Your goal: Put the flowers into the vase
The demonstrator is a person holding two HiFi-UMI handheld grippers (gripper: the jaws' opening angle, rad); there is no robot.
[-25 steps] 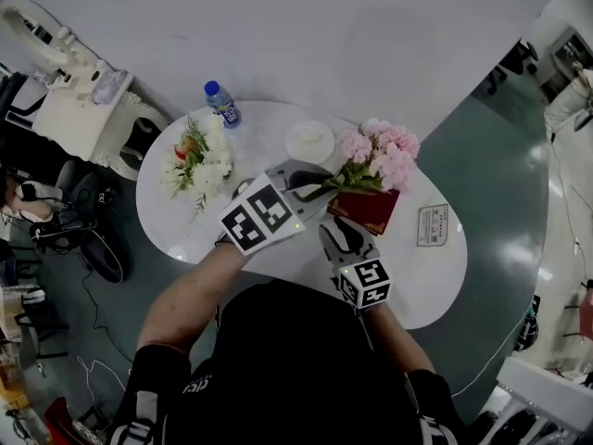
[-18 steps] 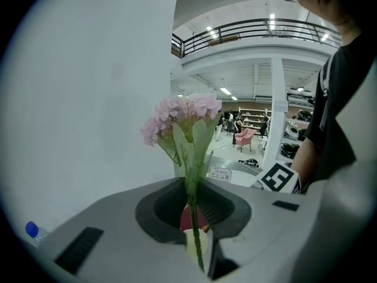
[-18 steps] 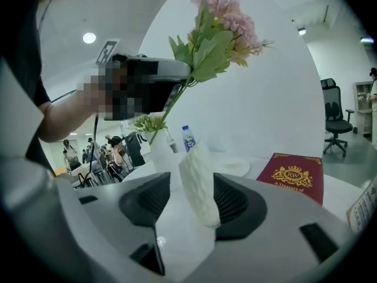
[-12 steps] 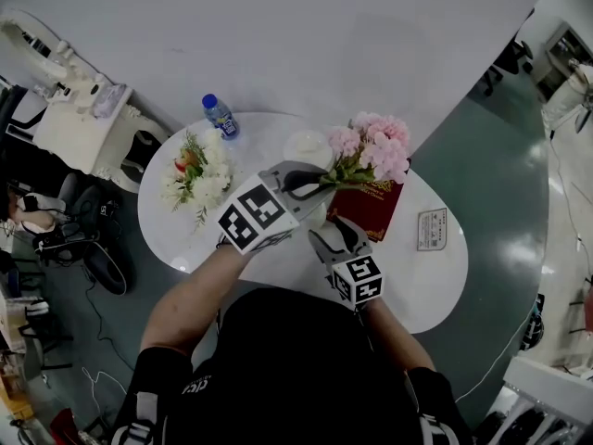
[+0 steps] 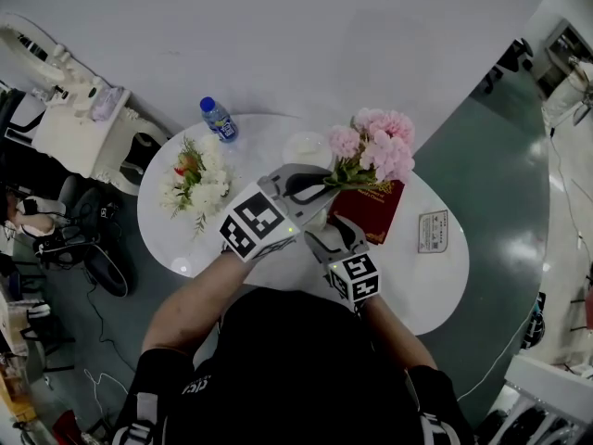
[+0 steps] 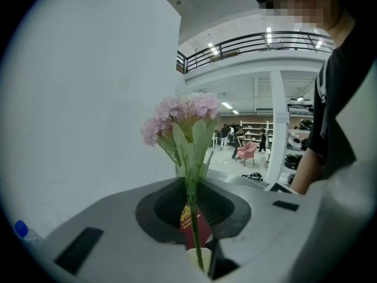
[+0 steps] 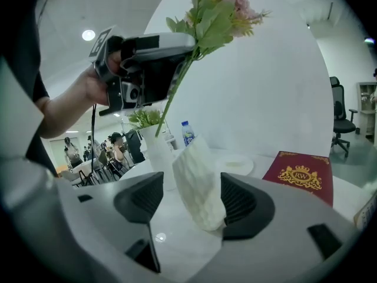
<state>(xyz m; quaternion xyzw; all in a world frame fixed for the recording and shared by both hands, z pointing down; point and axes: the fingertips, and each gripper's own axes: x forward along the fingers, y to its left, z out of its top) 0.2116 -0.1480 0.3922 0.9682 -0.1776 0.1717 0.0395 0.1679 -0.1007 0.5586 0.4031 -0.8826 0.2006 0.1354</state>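
Right gripper view, right tongs (image 7: 193, 202) just opening round faceted vase (image 7: 197, 178), left tongs (image 6: 194, 217) pinching flower stem (image 6: 191, 187)

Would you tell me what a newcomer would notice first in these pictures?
The pink flowers, held up over the middle of the white table by their stem in the shut left gripper. On the table a white faceted vase stands between the right gripper's jaws, which have just been opening; a burgundy booklet lies beside it.
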